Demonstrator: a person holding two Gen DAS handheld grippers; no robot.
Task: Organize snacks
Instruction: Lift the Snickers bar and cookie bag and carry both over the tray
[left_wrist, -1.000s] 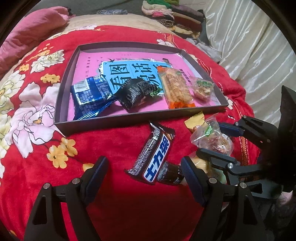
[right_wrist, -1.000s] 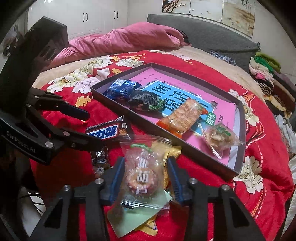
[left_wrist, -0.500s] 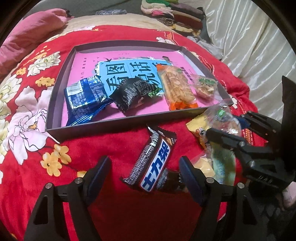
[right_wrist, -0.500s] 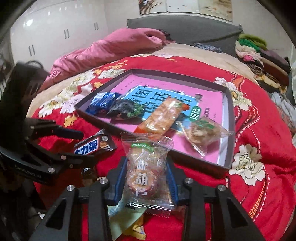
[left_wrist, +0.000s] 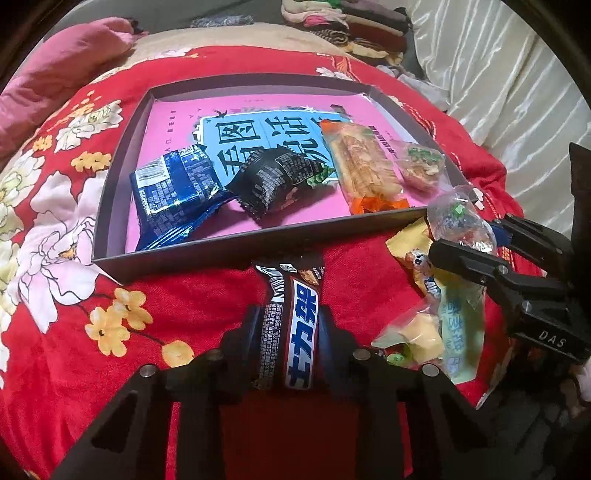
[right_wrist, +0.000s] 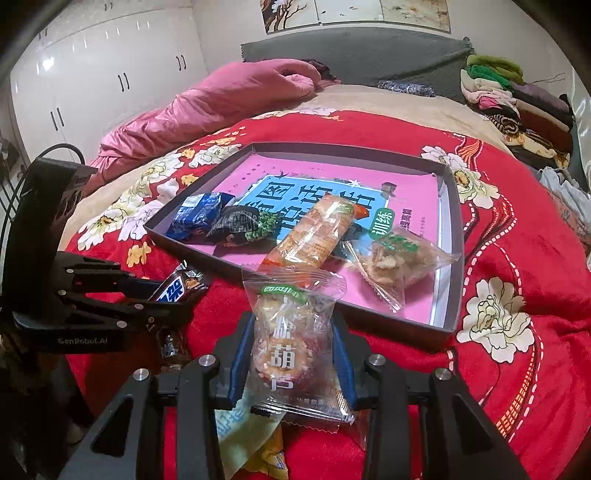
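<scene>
A dark chocolate bar (left_wrist: 291, 280) with a blue-and-white label lies on the red bedspread in front of the tray. My left gripper (left_wrist: 290, 314) is closing on it, with its pads against both sides of the bar. In the right wrist view the bar (right_wrist: 177, 290) pokes out of the left gripper (right_wrist: 162, 295). My right gripper (right_wrist: 291, 325) is shut on a clear packet (right_wrist: 284, 350) holding a round snack, raised just before the tray's near wall. The dark tray (left_wrist: 236, 247) with a pink floor contains a blue packet (left_wrist: 173, 188), a black packet (left_wrist: 273, 181), a long orange packet (left_wrist: 364, 166) and a small clear packet (left_wrist: 421, 166).
Yellow and pale green packets (left_wrist: 458, 317) lie loose on the bedspread under the right gripper. A small dark sweet (right_wrist: 170, 343) sits below the left gripper. A pink quilt (right_wrist: 229, 96) lies at the far left, folded clothes (right_wrist: 517, 99) at the far right, a white curtain (left_wrist: 517, 92) beside the bed.
The left jaws have come together from wide apart onto the chocolate bar. The right gripper has shifted with the clear packet toward the tray's near wall and rolled a little.
</scene>
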